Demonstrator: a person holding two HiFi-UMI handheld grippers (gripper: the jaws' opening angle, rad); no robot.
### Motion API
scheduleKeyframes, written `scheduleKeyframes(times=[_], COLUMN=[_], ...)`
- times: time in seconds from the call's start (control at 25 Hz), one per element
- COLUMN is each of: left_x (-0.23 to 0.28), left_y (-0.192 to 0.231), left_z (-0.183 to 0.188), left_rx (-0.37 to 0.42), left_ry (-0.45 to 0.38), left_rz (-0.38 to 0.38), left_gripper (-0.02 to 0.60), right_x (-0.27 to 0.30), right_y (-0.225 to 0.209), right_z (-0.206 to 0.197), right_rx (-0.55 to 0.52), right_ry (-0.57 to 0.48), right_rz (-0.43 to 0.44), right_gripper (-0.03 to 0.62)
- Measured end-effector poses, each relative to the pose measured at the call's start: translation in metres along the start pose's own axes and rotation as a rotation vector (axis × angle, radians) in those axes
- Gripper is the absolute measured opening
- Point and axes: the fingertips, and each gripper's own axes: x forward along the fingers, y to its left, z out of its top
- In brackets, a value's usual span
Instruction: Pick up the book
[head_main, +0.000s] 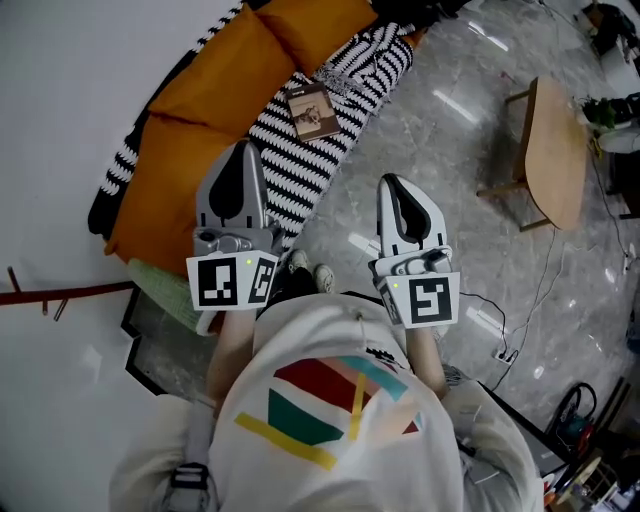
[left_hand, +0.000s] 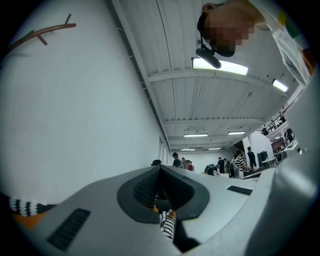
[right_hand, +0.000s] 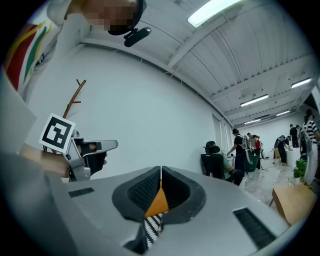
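The book (head_main: 312, 110) lies flat, cover up, on the sofa (head_main: 210, 85). It rests on a black-and-white striped blanket (head_main: 310, 165) spread over the sofa's orange cushions, towards the end of the sofa farthest from the person. Nothing touches it.

The person stands at the near end of the sofa, and their pale shoes (head_main: 310, 272) are on the grey marble floor (head_main: 440, 130) just beside its front edge. Both grippers are held out level in front of the body, side by side and apart from each other.

The left gripper (head_main: 243, 150) hovers over the striped blanket on the near part of the sofa, well short of the book. Its jaws are closed, tip against tip, and nothing is between them.

The right gripper (head_main: 389, 182) hangs over the floor just off the sofa's front edge. Its jaws are also pressed together and empty. A sliver of orange cushion and striped blanket shows below them in the right gripper view.

An oval wooden side table (head_main: 555, 150) stands on the floor well apart from the sofa, on the right gripper's side. People (right_hand: 240, 150) stand and sit far across the room from the sofa, under strip lights (left_hand: 220, 65) on the ceiling.
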Motion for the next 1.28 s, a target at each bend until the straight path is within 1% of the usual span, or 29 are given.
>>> scheduleKeyframes(times=[0.12,0.28,0.48,0.64,0.68,0.88,1.04,1.12,1.28], left_x=[0.001,0.011,0.045,0.101,0.118,0.197,0.244,0.266,0.304], left_y=[-0.007,-0.016,-0.013,0.000,0.004,0.033,0.066,0.081,0.096], left_z=[-0.008,-0.020,-0.036,-0.061,-0.065,-0.065,-0.076,-0.083,-0.097], left_rx=[-0.026,-0.023,-0.008,-0.052,-0.052,-0.017,0.008,0.012,0.025], left_ry=[0.018,0.044,0.054,0.056,0.056,0.038,0.048,0.054,0.079], left_rz=[0.000,-0.011,-0.026,-0.033,-0.037,-0.043,-0.010,-0.002,-0.001], left_gripper=[0.005,0.005,0.005,0.005,0.005,0.005,0.005,0.005,0.005], right_x=[0.000,0.007,0.031,0.072,0.086,0.163,0.221,0.241,0.266], right_y=[-0.005,-0.020,-0.034,-0.058,-0.065,-0.106,-0.127,-0.134,-0.148], right_z=[-0.008,-0.008,-0.024,-0.034,-0.033,-0.027,-0.031,-0.040,-0.053], right_rx=[-0.002,-0.002,0.013,-0.030,-0.035,-0.008,-0.009,-0.006,0.039], right_ry=[0.014,0.006,0.029,0.064,0.064,0.053,0.077,0.097,0.121], right_rz=[0.045,0.035,0.033,0.027,0.028,0.024,0.029,0.023,0.030], right_gripper=[0.017,0.017,0.018,0.017,0.017,0.017,0.017,0.017,0.017])
